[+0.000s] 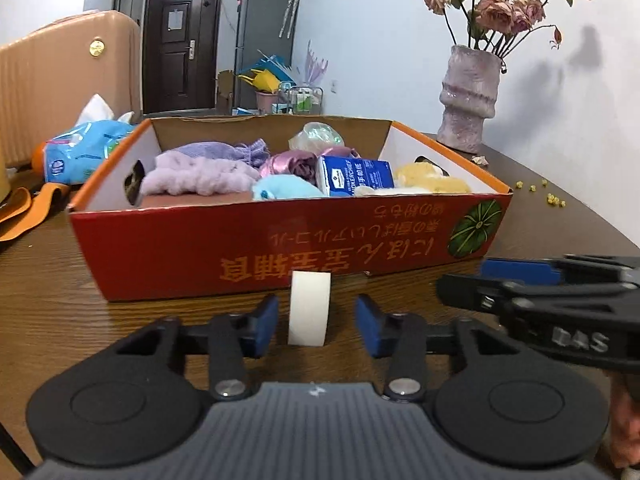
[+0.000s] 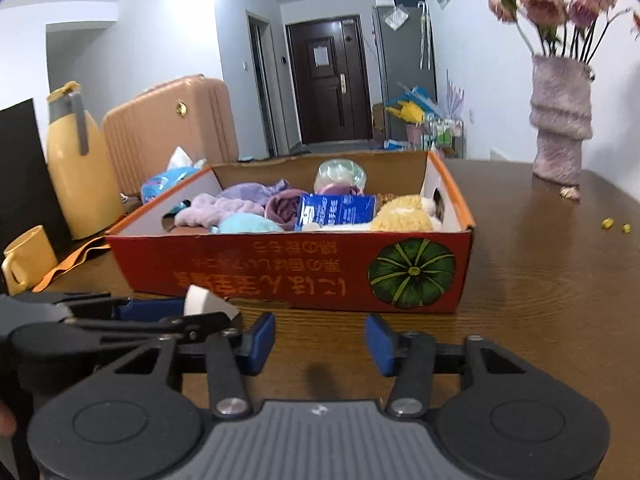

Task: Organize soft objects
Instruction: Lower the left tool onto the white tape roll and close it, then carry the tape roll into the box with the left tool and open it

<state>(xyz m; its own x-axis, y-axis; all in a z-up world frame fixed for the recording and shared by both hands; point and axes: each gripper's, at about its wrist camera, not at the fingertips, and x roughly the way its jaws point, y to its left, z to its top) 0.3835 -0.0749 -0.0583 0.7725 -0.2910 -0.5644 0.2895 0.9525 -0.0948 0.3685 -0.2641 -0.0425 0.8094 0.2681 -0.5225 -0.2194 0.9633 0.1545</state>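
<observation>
A red and orange cardboard box stands on the brown table, holding a fluffy purple cloth, a light blue plush, a blue tissue pack and a yellow plush. In front of the box a white roll stands on edge. My left gripper is open around the roll, with a gap at each blue pad. My right gripper is open over bare table, just right of the left one, nothing between its fingers.
A pink vase of dried roses stands at the back right, yellow crumbs near it. Left of the box lie a blue wipes pack, an orange strap, a yellow jug and a yellow mug.
</observation>
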